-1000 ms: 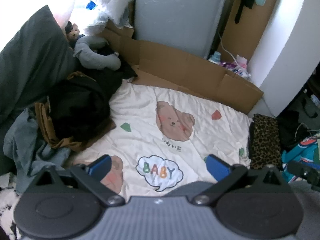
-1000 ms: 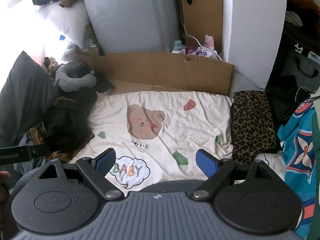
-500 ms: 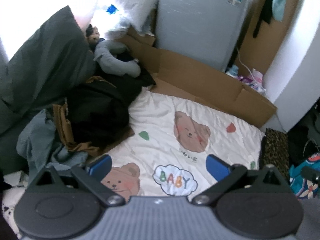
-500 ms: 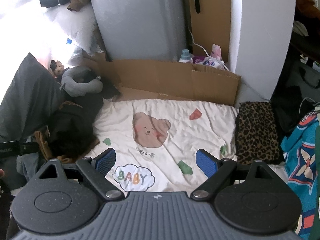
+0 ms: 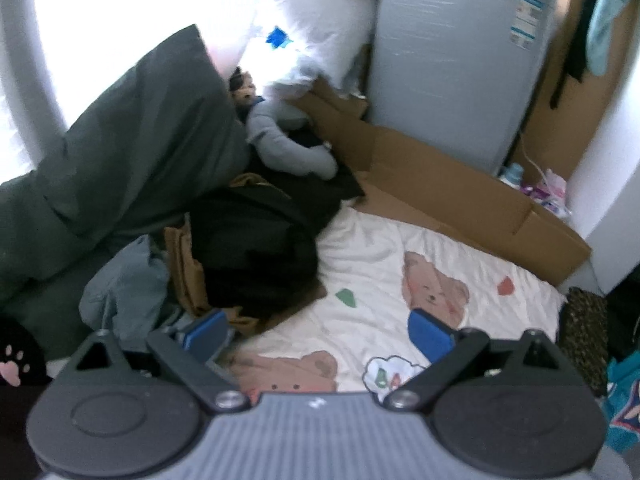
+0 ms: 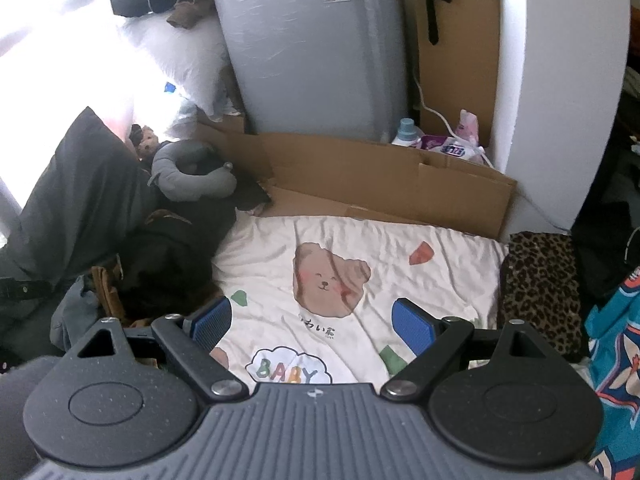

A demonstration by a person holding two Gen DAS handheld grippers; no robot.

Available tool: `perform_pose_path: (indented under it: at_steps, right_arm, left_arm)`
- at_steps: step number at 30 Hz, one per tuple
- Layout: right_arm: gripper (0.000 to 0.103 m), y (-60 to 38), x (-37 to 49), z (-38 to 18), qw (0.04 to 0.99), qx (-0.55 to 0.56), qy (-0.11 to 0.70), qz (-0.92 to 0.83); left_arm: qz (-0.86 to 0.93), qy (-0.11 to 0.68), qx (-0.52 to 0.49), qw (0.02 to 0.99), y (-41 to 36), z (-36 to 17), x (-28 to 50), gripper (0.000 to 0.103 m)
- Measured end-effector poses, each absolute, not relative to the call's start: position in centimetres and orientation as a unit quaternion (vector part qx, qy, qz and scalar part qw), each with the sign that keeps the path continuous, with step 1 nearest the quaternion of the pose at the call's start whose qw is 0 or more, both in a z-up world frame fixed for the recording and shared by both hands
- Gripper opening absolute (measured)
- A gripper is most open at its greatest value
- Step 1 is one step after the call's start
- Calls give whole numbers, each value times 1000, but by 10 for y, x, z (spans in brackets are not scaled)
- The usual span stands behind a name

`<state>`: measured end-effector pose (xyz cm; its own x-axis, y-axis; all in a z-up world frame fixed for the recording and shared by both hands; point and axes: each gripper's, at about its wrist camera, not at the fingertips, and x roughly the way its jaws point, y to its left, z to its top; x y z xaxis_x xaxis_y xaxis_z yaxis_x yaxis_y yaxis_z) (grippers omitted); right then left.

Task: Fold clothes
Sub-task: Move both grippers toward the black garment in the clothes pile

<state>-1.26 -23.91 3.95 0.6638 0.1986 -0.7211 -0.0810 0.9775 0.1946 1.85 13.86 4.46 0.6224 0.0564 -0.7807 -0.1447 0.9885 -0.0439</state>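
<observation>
Hovering over the bear sheet (image 5: 380,256), the left gripper (image 5: 318,330) has its blue pads spread wide with nothing between them. The right gripper (image 6: 312,320) is likewise released above the sheet (image 6: 360,248), holding nothing. A clothes pile (image 5: 248,256), black on top with brown and grey-blue pieces under it, lies on the sheet's left edge; the left gripper's left pad sits just over its near corner. Left of the sheet beyond the pile leans a dark pillow (image 5: 132,152). Cardboard (image 6: 380,176) stands along the sheet's far edge. A leopard cloth (image 6: 540,288) lies against the sheet's right edge.
</observation>
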Motion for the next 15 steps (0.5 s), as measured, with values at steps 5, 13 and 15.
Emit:
perform_pose_path:
  at_steps: [5,13,15]
  right_arm:
    - [92,-235,10,34,903,77,412,96]
    - [92,-221,57,45,889,65,430,146]
    - [92,-212,72,52,885,56,433,162]
  left_arm:
    - [69,430,-55,899,167,37,29,96]
    - [93,426,-69,897,211,33,46,96]
    - [99,425,-72,897,221,33,51,96]
